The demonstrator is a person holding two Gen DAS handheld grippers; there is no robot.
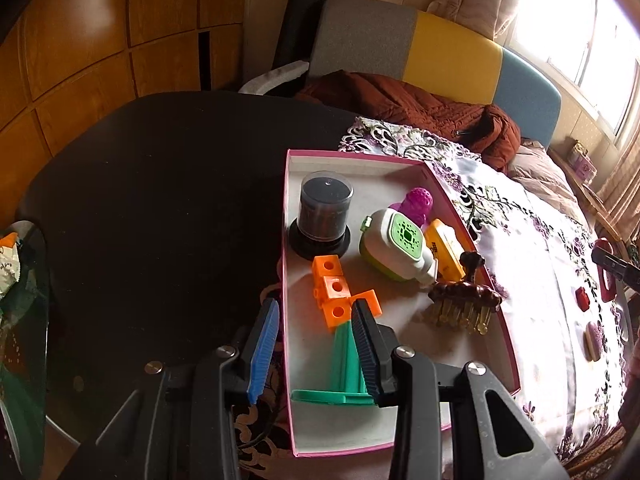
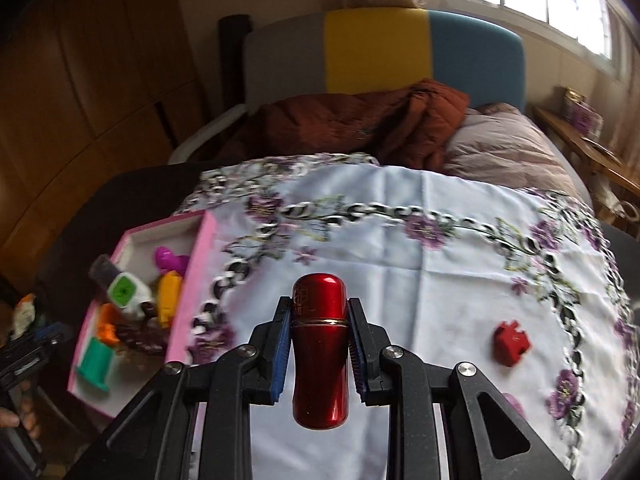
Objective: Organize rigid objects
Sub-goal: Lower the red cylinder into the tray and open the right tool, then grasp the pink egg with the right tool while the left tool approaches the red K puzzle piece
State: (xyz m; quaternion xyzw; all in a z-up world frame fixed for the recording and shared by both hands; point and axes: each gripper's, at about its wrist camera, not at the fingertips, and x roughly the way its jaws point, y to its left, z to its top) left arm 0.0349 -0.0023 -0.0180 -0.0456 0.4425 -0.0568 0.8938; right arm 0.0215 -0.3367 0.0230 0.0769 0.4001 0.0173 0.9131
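Observation:
A pink-edged box (image 1: 472, 216) on the table holds a black disc spindle (image 1: 325, 212), orange blocks (image 1: 335, 296), a green-and-white device (image 1: 394, 244), a purple toy (image 1: 418, 204), a yellow item (image 1: 444, 250), a brown hair clip (image 1: 466, 300) and a green plastic piece (image 1: 346, 364). My left gripper (image 1: 316, 312) is open, straddling the box's left wall above the green piece. My right gripper (image 2: 319, 312) is shut on a red metallic capsule (image 2: 318, 352) above the floral cloth. The box (image 2: 192, 284) lies to its left.
A floral white cloth (image 2: 400, 240) covers the table's right part, with a small red block (image 2: 511, 342) on it. The bare black tabletop (image 1: 160, 200) is left of the box. A brown jacket (image 2: 360, 124) and a colour-striped chair back (image 2: 376, 48) stand behind.

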